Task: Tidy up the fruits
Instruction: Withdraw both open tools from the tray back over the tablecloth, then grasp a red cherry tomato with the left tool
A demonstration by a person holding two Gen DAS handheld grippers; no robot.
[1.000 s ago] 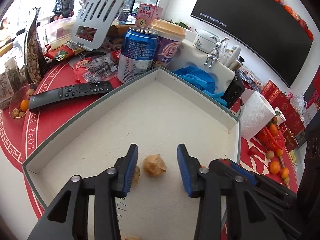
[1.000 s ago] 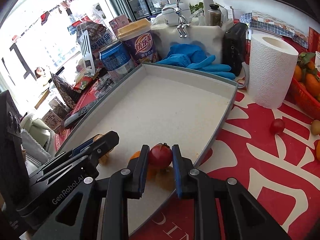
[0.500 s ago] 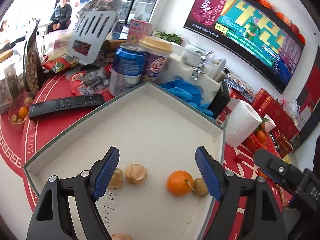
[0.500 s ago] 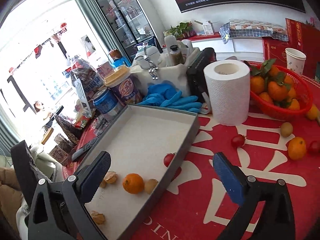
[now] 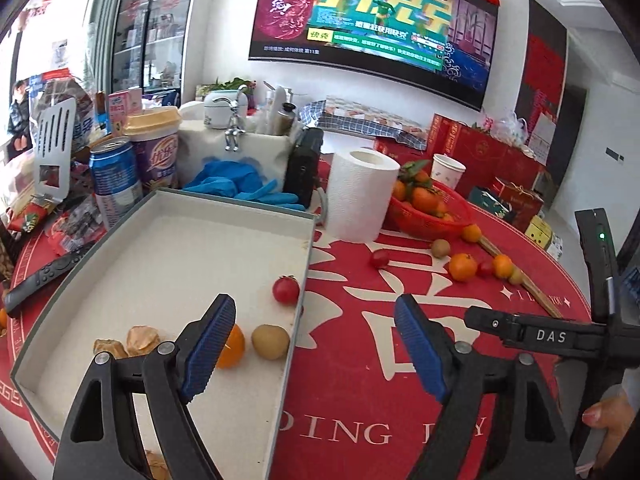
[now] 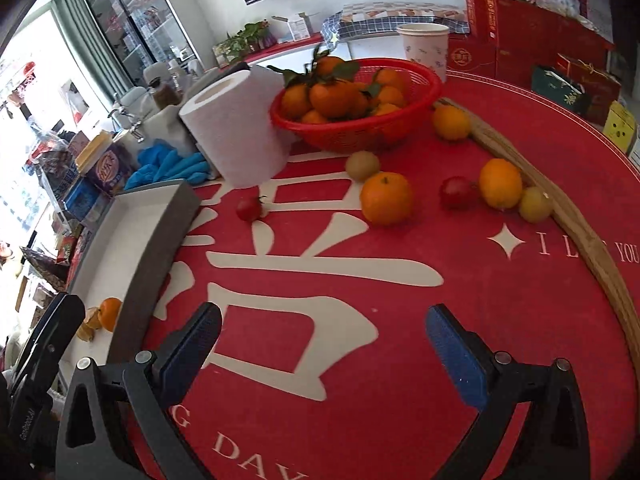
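Fruit pickup: both tongs, right [image 6: 322,354] spread wide and left [image 5: 316,346] opening, empty above the red surface [image 6: 400,320], should straddle one loose orange [image 6: 386,203] squarely, then carry it to the tray [image 5: 168,248].

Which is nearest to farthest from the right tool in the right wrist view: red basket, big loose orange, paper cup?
1. Big loose orange: on the red cloth, ahead of the open right tool.
2. Red basket: behind the orange, full of oranges.
3. Paper cup: behind the basket, at the table's far edge.
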